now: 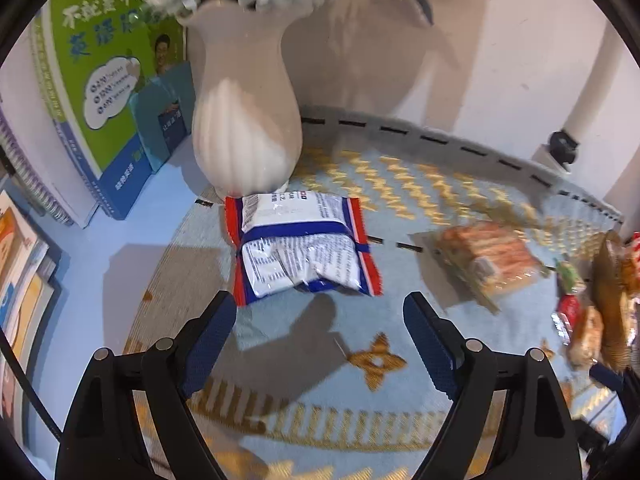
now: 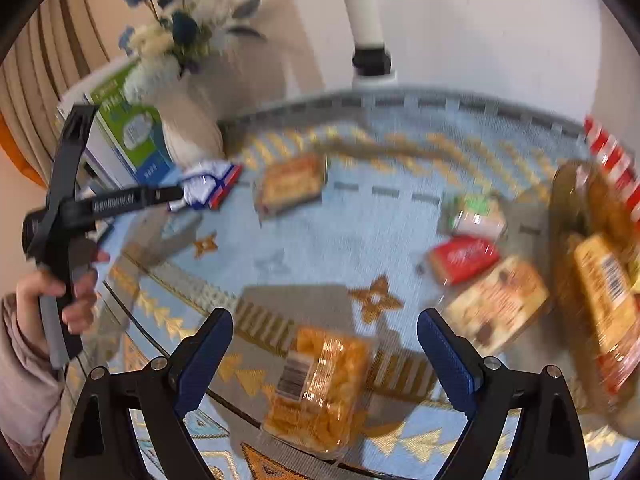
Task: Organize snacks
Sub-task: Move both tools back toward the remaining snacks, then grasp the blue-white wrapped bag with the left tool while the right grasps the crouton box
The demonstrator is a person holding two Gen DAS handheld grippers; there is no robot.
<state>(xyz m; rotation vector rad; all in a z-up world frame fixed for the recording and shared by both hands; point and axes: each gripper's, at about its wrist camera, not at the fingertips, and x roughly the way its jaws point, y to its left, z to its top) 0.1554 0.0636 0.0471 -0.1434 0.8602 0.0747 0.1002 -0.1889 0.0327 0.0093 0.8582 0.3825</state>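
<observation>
Left gripper (image 1: 320, 316), wide open and empty, should come straight down over the white bag (image 1: 304, 250) by the vase (image 1: 246, 120), then pinch it.

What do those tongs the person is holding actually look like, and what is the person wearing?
Each pair of tongs is a black plastic frame with silver pins and two fingers faced with ribbed dark-blue pads. From the right wrist camera, the left tongs show white lettering along one finger and a grey handle. The hand holding it has a pale pinkish sleeve.
</observation>
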